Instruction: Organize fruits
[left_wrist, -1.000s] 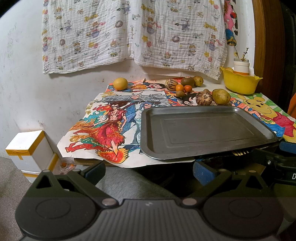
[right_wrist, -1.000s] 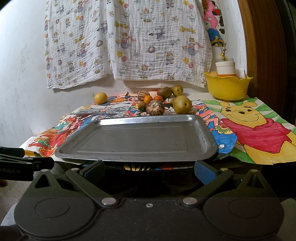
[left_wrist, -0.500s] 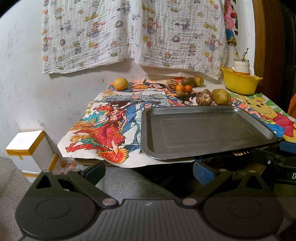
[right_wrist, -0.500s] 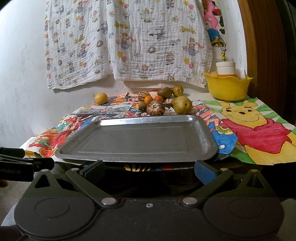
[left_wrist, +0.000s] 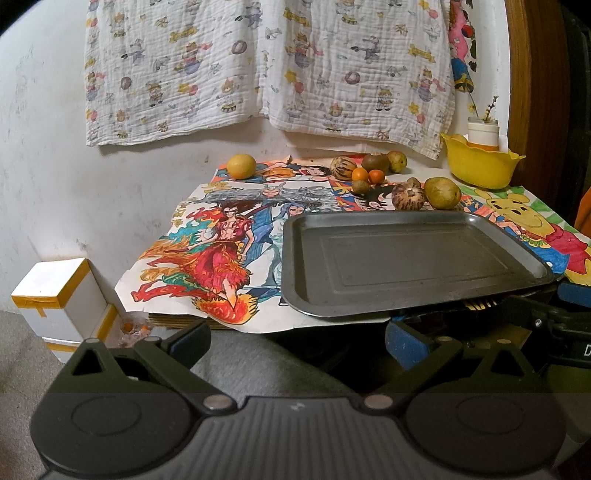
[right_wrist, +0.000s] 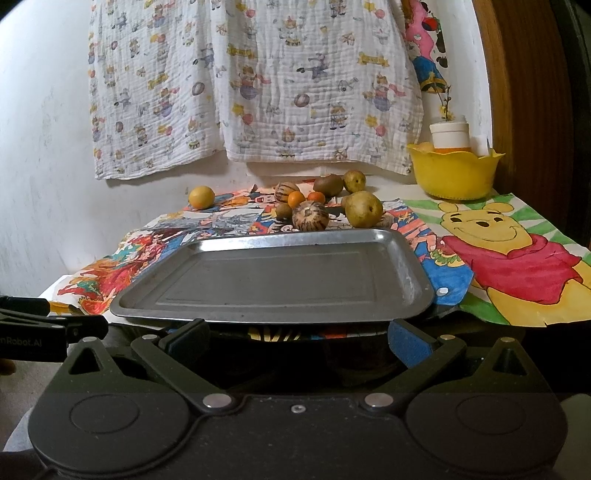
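An empty grey metal tray lies at the table's front edge. Behind it sit several fruits: a pear, a striped brown fruit, two small oranges, kiwis and another striped fruit. A lemon lies apart at the back left. My left gripper is open and empty, low in front of the table. My right gripper is open and empty, just below the tray's front rim.
A yellow bowl holding a white jar stands at the back right. Colourful drawings cover the table. White boxes stand on the floor at the left. A printed cloth hangs on the wall.
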